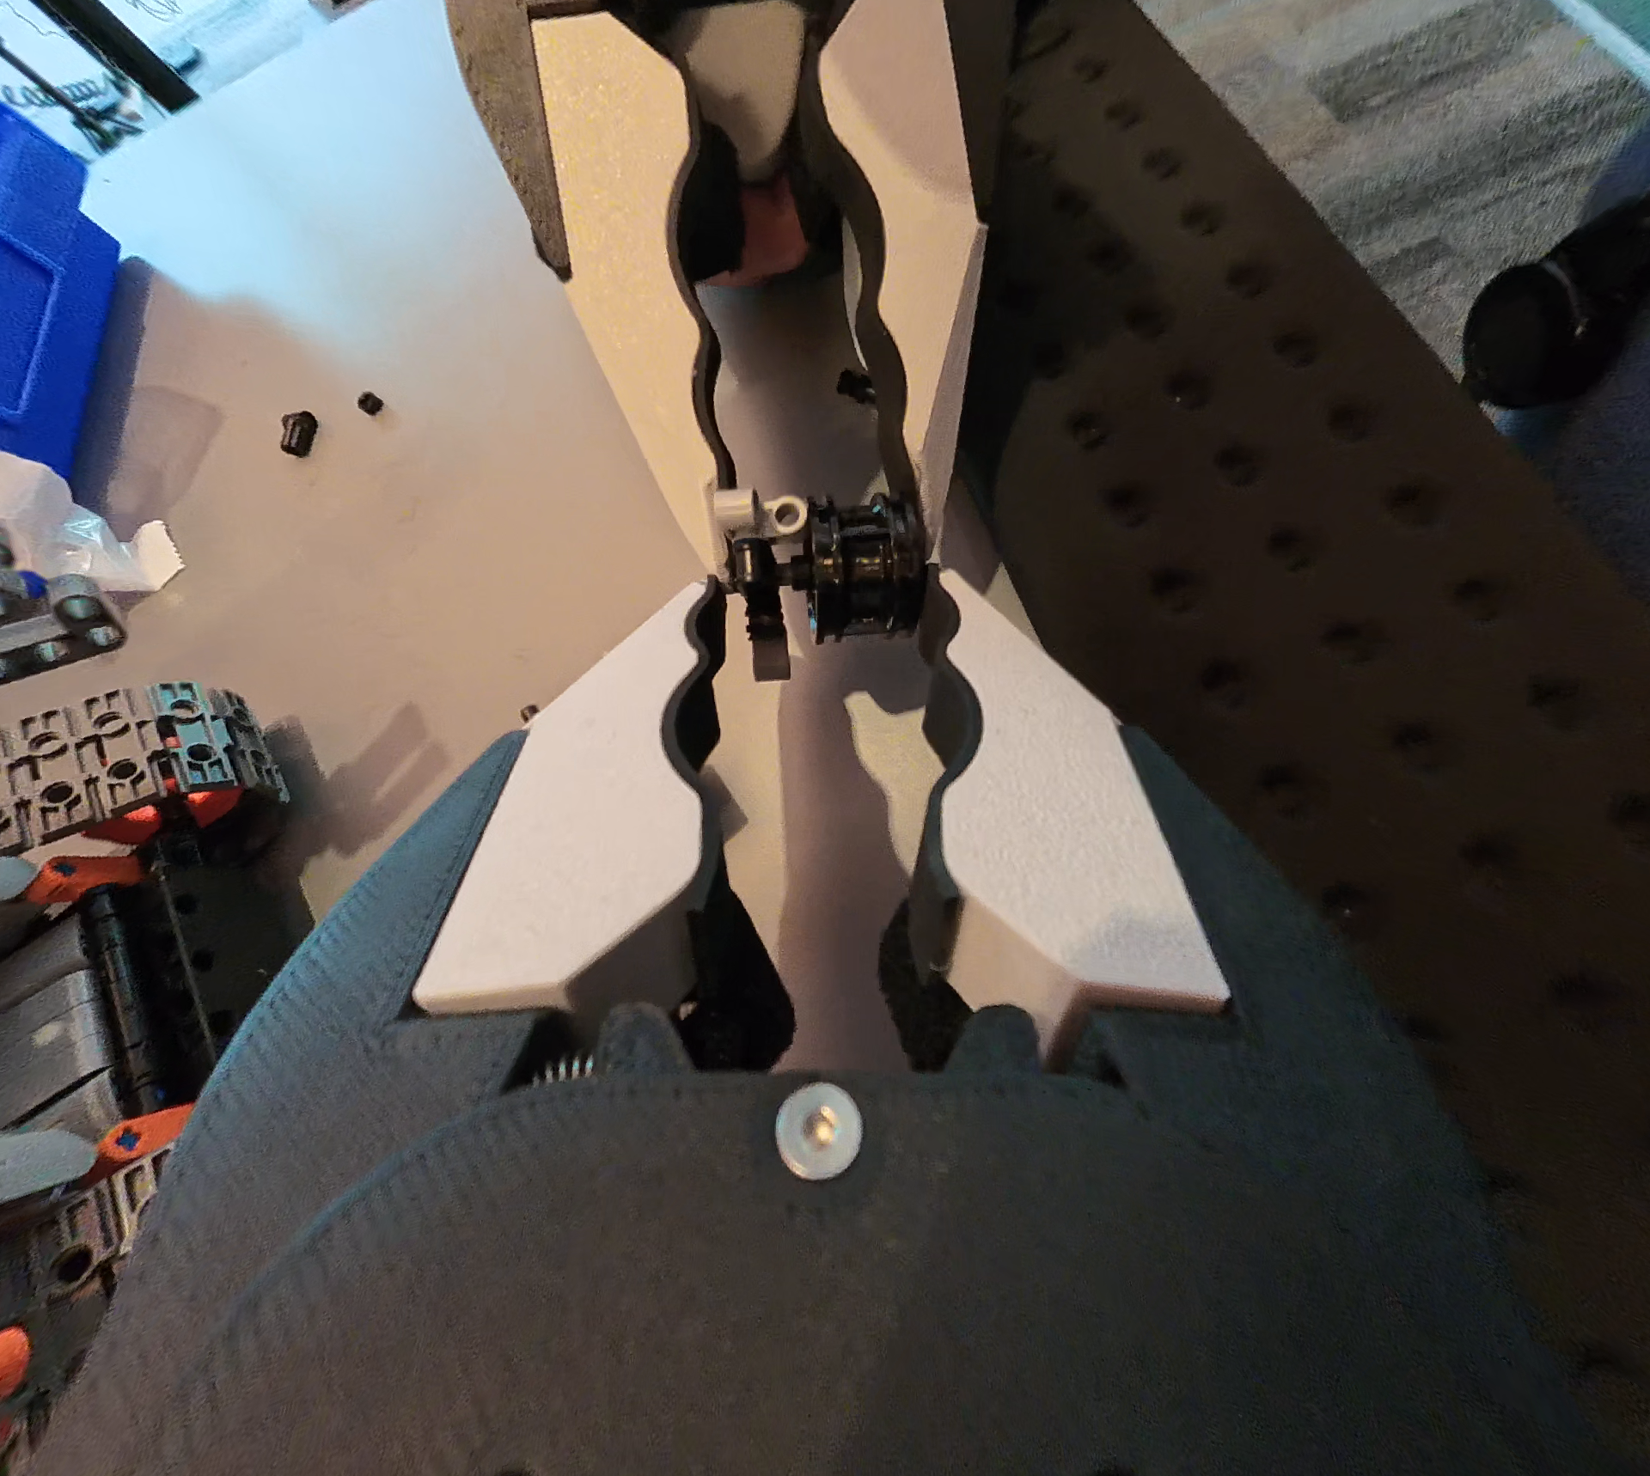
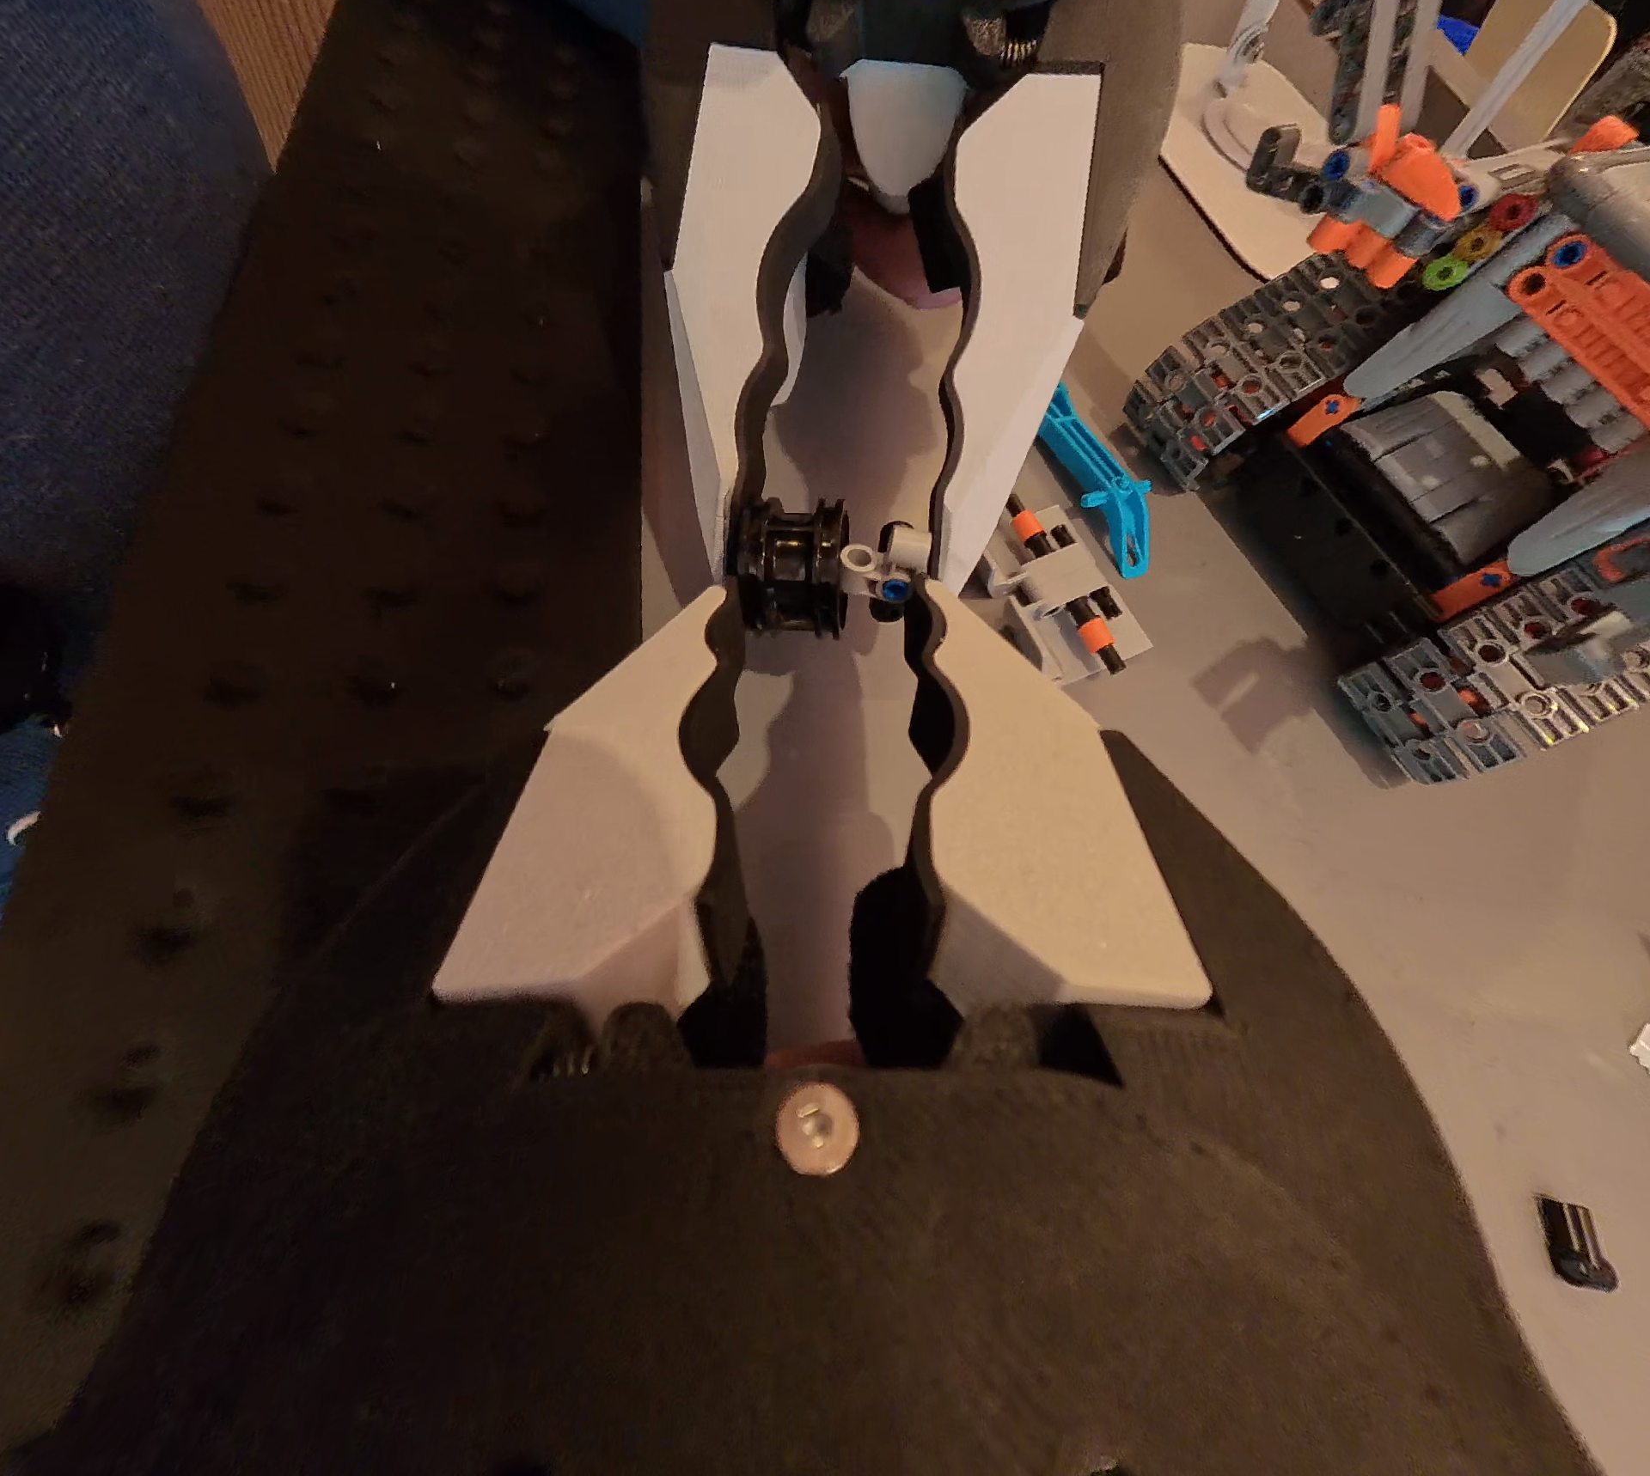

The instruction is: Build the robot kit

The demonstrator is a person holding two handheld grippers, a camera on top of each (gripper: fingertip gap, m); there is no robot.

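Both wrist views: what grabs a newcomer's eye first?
The two tongs meet tip to tip over the grey table, with a small assembly between them: a black wheel hub joined to a white connector piece. Left tongs and right tongs both sit against it. Next comes the tracked grey-and-orange brick vehicle beside them on the table.

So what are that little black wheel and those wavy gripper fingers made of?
The black wheel looks like glossy moulded plastic: it shows sharp highlights. The right gripper has fingers of matte pale plastic, probably printed given the grainy surface, edged with dull black pads, perhaps rubber or foam.
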